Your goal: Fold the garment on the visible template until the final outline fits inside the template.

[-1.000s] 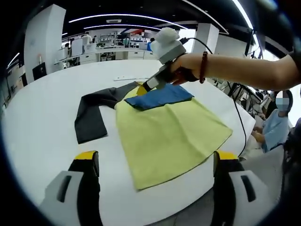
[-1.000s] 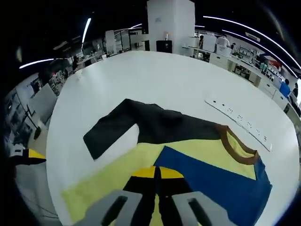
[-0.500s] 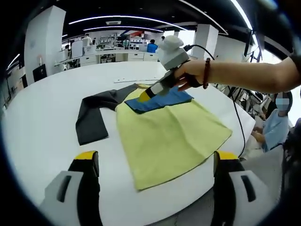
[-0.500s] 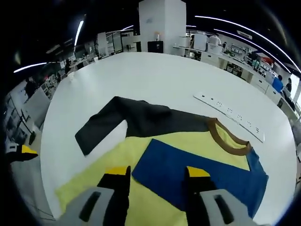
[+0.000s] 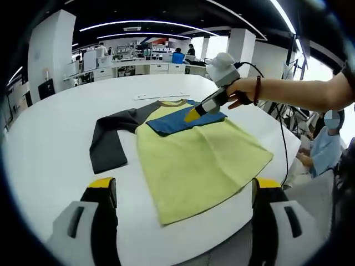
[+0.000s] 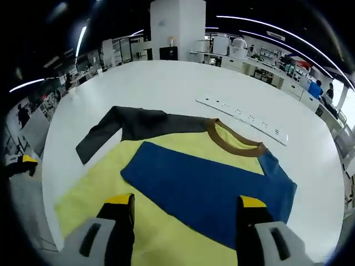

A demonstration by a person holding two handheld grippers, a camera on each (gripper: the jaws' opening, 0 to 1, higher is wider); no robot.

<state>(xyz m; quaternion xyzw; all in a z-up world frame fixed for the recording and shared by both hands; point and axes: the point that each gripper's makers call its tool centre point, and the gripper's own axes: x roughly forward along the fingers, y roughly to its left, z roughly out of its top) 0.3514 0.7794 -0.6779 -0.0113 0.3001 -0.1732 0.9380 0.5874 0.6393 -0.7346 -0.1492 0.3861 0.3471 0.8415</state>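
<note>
— Lying where, seen along the left gripper (image 5: 180, 191)?

— Spread flat on the white table (image 5: 50, 138), straight ahead beyond the jaws: a yellow garment (image 5: 194, 160) with its hem end nearest and its brown collar (image 5: 173, 102) at the far end. Blue sleeve (image 5: 180, 120) folded across the chest. Dark grey sleeve (image 5: 108, 138) stretched out ahead and to the left, bent at the elbow, lying flat on the bare table.

— And the left gripper itself?

— Standing wide apart, yellow-tipped jaws either side of the near hem, nothing between them, off the cloth.

— Right gripper (image 5: 194, 114)?

— Held by a hand (image 5: 239, 92) with a beaded bracelet (image 5: 257, 90), reaching in from the right at the far end, its yellow tip just above the blue sleeve near the collar. From its own camera: right gripper (image 6: 186, 205) spread wide, empty, hanging over the garment (image 6: 105, 183) with the blue sleeve (image 6: 211, 180) directly ahead between the jaws. Touching the cloth or just clear of it: cannot tell.

— Beyond that?

— Brown collar (image 6: 236, 141) further ahead, dark grey sleeve (image 6: 125, 127) ahead to the left, a white power strip (image 6: 241, 116) on the table (image 6: 166, 83) past the collar, well apart from the garment. A yellow tip of the left gripper (image 6: 19, 163) at the far left edge.

— Template?

— No outline made out on the table in either view.

— Room?

— Open office behind, white pillar (image 6: 169, 27), ceiling strip lights, seated person (image 5: 324, 147) off to the right of the table.
</note>
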